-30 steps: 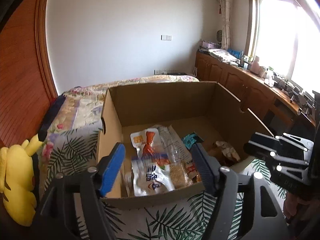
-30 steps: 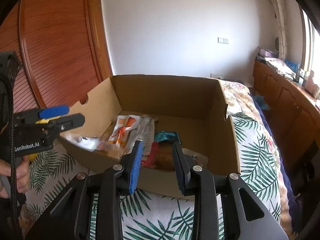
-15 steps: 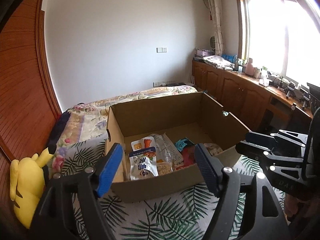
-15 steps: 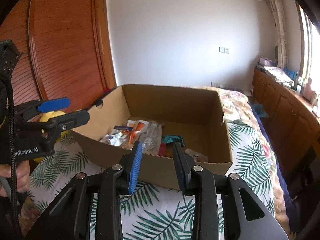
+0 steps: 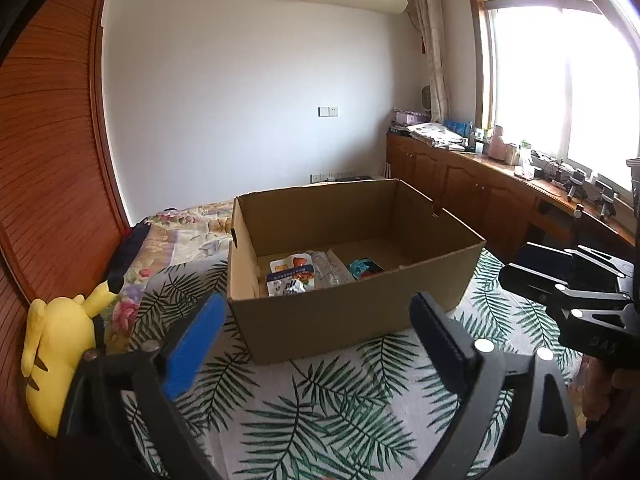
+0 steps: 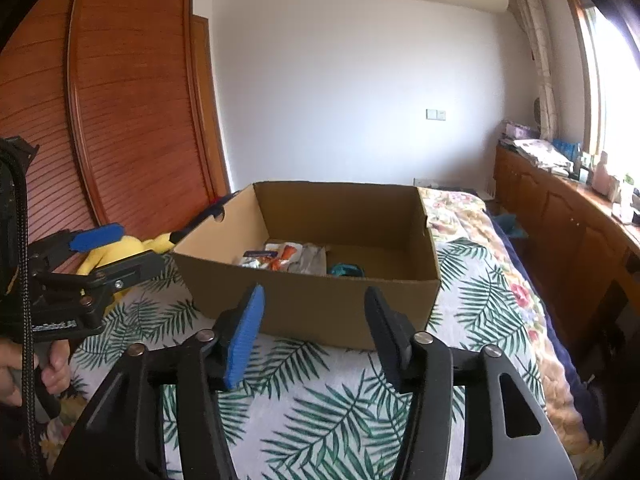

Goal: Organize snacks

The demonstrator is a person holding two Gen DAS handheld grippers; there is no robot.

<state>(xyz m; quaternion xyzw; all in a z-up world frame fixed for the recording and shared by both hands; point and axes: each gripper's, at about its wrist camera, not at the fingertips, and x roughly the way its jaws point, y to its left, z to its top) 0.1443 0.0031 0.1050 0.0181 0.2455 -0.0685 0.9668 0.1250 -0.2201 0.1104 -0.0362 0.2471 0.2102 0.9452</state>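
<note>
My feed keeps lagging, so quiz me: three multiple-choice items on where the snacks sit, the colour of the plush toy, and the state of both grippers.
1. Where are the snack packets?
A. Inside the cardboard box
B. Scattered on the leaf-print bedspread
C. On the wooden counter under the window

2. What colour is the plush toy beside the box?
A. Red
B. Yellow
C. Blue

3. What state are the left gripper and right gripper in?
A. Both shut on packets
B. Left open, right shut on a packet
C. Both open and holding nothing

Answers:
1. A, the packets lie on the box floor towards its left side in both views.
2. B, the toy at the left edge of the bed is yellow.
3. C, each pair of fingers stands apart with only box and bedspread visible between them.
</note>
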